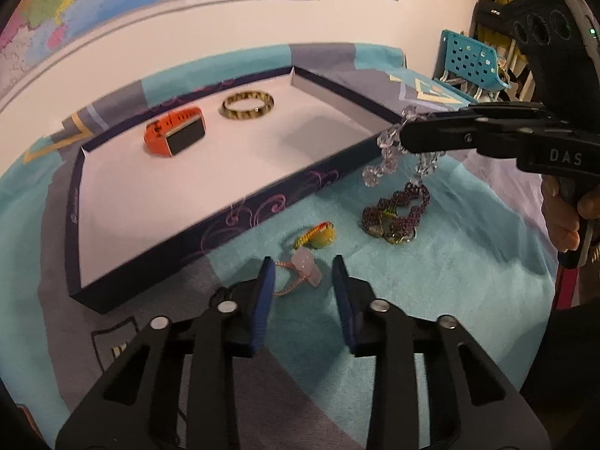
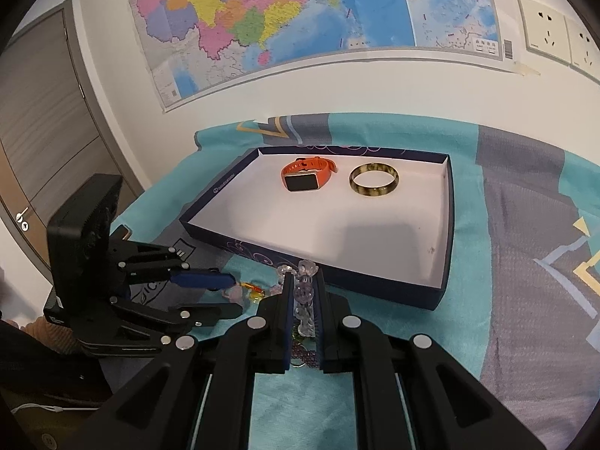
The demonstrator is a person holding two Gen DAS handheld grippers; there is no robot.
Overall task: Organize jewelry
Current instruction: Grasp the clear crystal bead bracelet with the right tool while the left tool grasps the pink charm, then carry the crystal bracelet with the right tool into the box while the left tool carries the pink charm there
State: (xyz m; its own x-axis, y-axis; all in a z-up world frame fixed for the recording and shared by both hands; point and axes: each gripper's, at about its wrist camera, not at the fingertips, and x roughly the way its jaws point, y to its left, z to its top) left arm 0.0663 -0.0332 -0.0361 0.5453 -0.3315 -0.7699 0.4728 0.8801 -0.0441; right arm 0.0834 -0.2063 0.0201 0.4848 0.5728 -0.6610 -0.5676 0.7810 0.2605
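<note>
A dark blue box lid [image 1: 240, 221] [image 2: 375, 285] with a white floor holds an orange smartwatch [image 1: 175, 135] [image 2: 305, 179] and a mottled yellow bangle [image 1: 247, 104] [image 2: 374, 179]. My right gripper [image 2: 303, 281] [image 1: 407, 137] is shut on a clear crystal bead bracelet [image 1: 390, 153] [image 2: 304, 292], held above the cloth by the lid's near edge. My left gripper [image 1: 302, 266] [image 2: 228, 292] is open, its fingers either side of a pink stone pendant on a cord [image 1: 305, 268]. A yellow-green charm [image 1: 318, 236] [image 2: 255, 292] and a purple bead bracelet [image 1: 397, 212] lie on the cloth.
Everything rests on a teal and grey patterned cloth [image 1: 450, 262] [image 2: 525, 225]. A map hangs on the wall [image 2: 300, 18]. A teal plastic basket [image 1: 472, 60] stands at the far right. A door [image 2: 37, 112] is on the left.
</note>
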